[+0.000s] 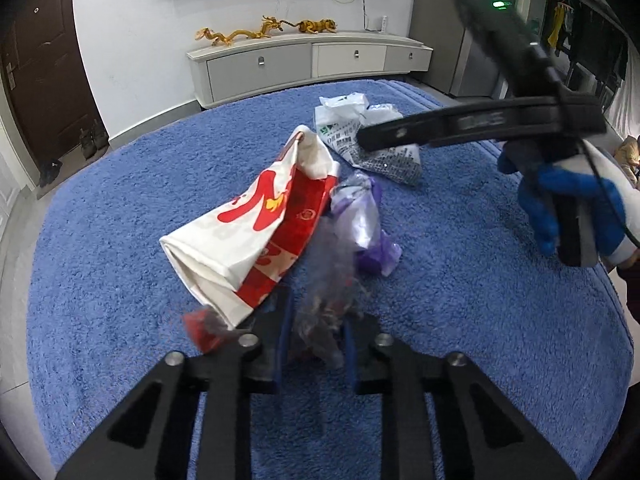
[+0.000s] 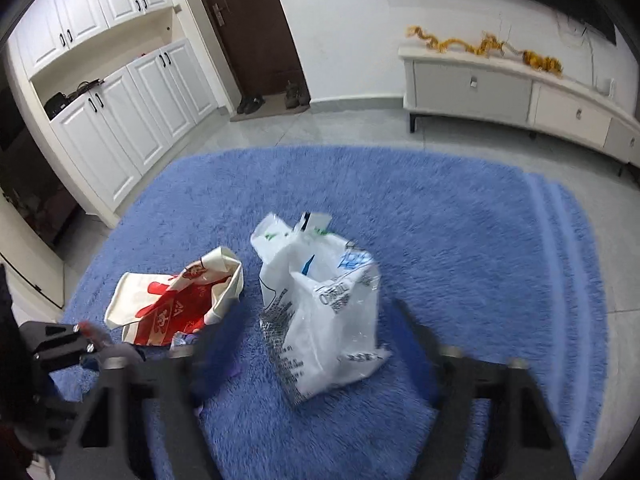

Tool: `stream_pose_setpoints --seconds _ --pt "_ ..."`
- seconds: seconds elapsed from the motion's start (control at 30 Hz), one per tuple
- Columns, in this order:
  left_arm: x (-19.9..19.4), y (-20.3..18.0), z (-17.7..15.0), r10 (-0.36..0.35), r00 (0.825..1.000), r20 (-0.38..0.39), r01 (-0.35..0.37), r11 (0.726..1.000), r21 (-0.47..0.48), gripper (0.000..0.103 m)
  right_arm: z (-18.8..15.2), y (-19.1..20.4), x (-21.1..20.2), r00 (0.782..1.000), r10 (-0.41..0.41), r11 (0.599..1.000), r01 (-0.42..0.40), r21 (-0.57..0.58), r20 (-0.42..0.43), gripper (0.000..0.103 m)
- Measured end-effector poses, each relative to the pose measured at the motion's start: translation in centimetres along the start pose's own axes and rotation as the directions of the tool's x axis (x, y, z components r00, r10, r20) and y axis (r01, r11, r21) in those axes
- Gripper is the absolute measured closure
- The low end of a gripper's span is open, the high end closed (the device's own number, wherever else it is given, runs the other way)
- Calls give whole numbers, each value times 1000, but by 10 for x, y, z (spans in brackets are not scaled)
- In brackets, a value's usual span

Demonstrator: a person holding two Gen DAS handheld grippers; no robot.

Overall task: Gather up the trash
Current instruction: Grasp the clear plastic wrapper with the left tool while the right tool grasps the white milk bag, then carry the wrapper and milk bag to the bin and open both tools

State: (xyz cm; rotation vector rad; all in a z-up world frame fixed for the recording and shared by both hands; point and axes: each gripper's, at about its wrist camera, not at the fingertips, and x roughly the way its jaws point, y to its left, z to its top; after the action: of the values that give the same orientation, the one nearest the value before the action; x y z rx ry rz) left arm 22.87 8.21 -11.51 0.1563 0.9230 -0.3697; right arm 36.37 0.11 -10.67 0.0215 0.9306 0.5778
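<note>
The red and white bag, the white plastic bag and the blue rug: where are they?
Red and white bag (image 1: 244, 236), left wrist view, its printed side.
White plastic bag (image 2: 332, 320), right wrist view, its front.
Blue rug (image 2: 460, 240), right wrist view, bare pile.

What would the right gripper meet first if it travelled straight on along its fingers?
Most likely the white printed plastic bag, which stands on the blue rug between and just ahead of the open right gripper; depth is uncertain.

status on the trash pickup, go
Left gripper shut on crumpled clear wrapper. Right gripper open, over white plastic bag. Red-and-white bag and purple wrapper loose on blue rug. Nothing blocking.
</note>
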Motion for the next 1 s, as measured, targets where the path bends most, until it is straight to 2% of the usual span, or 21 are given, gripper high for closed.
stream_pose_setpoints --seconds 0.1,0.27,0.43,0.67,0.83,1.0 --pt "-4 -4 -2 -3 1000 11 3 1000 -9 94 -8 1 0 999 -37 999 37 -7 2 62" --pt "-17 -14 -7 -45 999 30 47 998 -53 98 -32 -15 -28 998 -58 997 58 42 19 66" --pt "-47 -45 -12 -70 995 76 75 995 -66 98 -70 -25 -97 996 -47 995 39 97 80 66" --pt "-111 -108 -24 -8 985 172 13 1000 -27 98 -133 -21 -198 981 -66 992 44 121 182 66" --pt "-142 -149 -26 7 974 224 -8 1000 1 98 -188 -20 -259 965 -143 981 110 158 221 66" --pt "-161 -183 -32 73 961 266 -86 996 39 98 -233 -23 -294 947 -223 962 176 209 232 66"
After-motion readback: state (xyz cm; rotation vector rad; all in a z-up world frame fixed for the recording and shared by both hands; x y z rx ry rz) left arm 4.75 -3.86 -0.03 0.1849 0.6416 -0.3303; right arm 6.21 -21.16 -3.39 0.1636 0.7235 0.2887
